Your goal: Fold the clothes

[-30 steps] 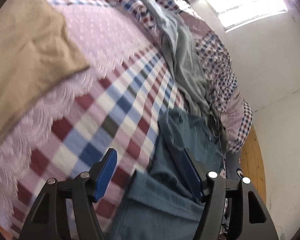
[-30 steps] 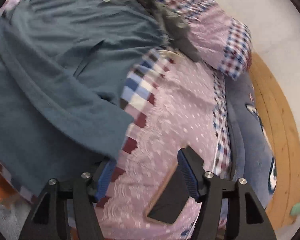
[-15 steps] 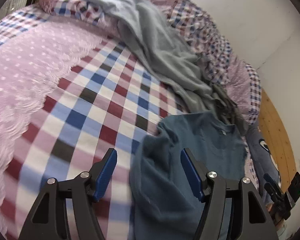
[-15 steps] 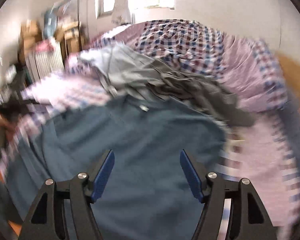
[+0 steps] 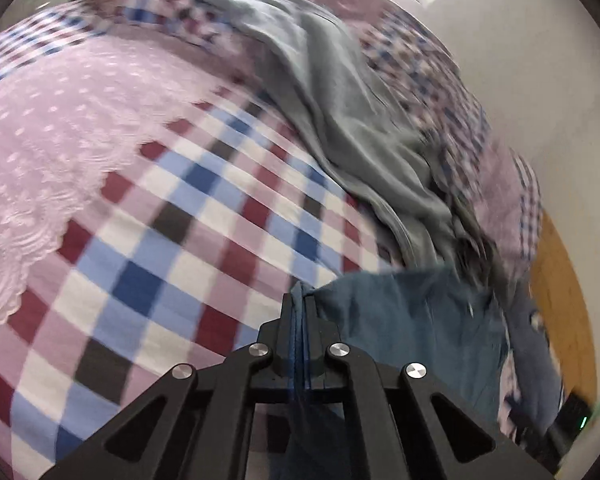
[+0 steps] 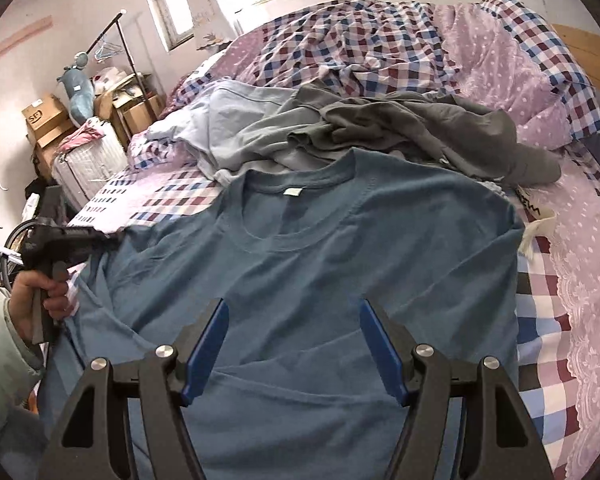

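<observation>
Bed [image 6: 540, 272] w/ checked red/blue/white cover and lilac dotted, lace-edged panels. Teal T-shirt [image 6: 340, 280] lies flat at centre, collar toward 12 o'clock. Grey garments [image 6: 380, 128], crumpled, at 12 o'clock, touching collar; pale blue garment [image 6: 228, 120] at 10–11 o'clock. Bunched checked duvet [image 6: 360, 48] beyond, 12–1 o'clock.

Soft matt cotton shirt [image 6: 340, 264]; checked cloth bedspread [image 5: 172, 216] with lace trim; matt black plastic tongs [image 6: 292, 344], blue pads.
</observation>
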Available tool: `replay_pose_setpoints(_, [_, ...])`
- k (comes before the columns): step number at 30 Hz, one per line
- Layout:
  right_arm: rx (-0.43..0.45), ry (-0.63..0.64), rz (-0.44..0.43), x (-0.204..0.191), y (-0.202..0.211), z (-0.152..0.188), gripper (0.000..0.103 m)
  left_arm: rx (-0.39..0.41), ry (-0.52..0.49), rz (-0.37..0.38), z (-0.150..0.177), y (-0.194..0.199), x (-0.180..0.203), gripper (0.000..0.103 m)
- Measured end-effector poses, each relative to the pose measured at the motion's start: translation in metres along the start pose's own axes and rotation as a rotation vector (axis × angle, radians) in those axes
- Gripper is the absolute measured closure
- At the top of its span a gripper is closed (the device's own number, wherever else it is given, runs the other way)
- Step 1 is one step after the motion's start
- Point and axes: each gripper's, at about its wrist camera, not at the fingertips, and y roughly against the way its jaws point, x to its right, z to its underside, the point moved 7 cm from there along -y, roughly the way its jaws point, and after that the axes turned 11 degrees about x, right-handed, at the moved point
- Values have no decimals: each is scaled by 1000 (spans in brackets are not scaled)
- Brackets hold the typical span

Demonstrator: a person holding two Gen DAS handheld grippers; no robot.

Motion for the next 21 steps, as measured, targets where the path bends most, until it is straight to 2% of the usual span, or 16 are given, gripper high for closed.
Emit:
replay_pose_setpoints(3, [4, -4, 19, 4, 0, 2, 31, -16, 78, -48, 3, -9, -22, 102])
replay_pose_setpoints(7, [-2, 9, 44, 5, -3, 6, 31, -27, 127, -19, 6, -16, -29, 102])
replay_pose_setpoints(13, [-14, 31, -19, -17, -6, 6, 31, -37, 151, 23, 2, -18, -29, 97])
replay_pose_setpoints(17, [-36, 47, -83, -40, -12, 6, 31, -44, 167, 77, -4, -14, -27, 77])
replay_pose_setpoints(21, [-60, 75, -205, -80, -26, -2, 31, -33, 176, 105, -5, -9, -26, 71])
